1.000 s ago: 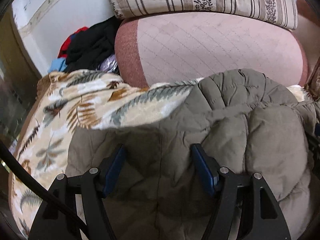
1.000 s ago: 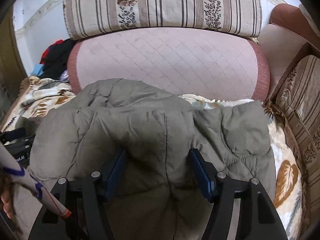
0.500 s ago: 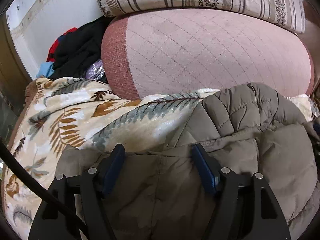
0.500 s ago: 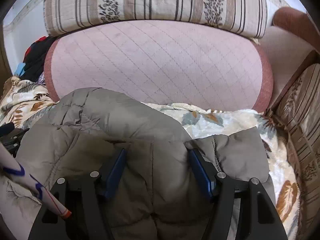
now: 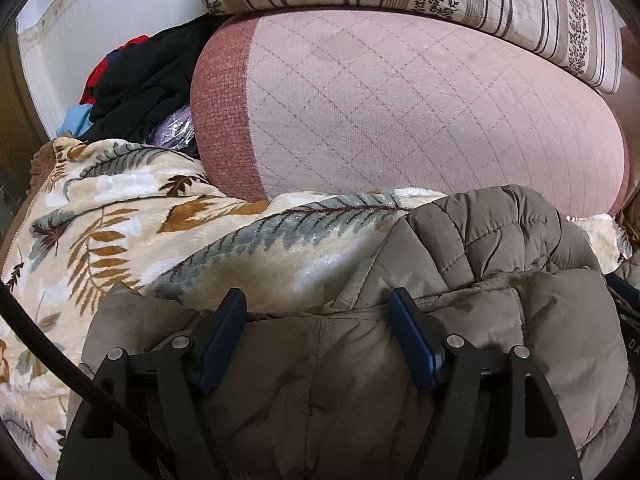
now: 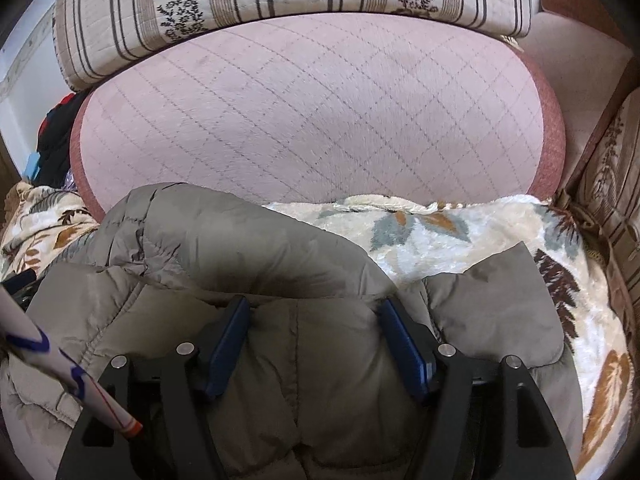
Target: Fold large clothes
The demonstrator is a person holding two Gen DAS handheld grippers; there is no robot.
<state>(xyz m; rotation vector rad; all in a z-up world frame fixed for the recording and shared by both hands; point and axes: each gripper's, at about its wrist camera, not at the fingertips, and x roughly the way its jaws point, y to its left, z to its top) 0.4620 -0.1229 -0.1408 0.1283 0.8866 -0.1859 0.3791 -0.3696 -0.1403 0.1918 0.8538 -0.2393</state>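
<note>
An olive quilted puffer jacket (image 5: 500, 272) lies bunched on a leaf-print blanket (image 5: 120, 216) on a sofa. In the left wrist view my left gripper (image 5: 320, 308) stands wide open, its blue-padded fingers (image 5: 224, 332) resting on a folded layer of the jacket, with fabric bulging between them. In the right wrist view my right gripper (image 6: 314, 312) is likewise wide open over the jacket (image 6: 240, 248), its fingers (image 6: 400, 340) pressed into the padded fabric. The jacket's lower part is hidden under both grippers.
A pink quilted cushion (image 5: 400, 112) stands behind the jacket, with a striped floral cushion (image 6: 280, 4) above it. Dark and red clothes (image 5: 136, 80) are piled at the back left. A sofa arm (image 6: 612, 184) borders the right. A sleeve (image 6: 60, 364) crosses the right view's lower left.
Both grippers have moved forward toward the pink cushion, carrying the jacket's near layer over the rest. More blanket shows beyond the jacket's far edge. Both jaws stay wide.
</note>
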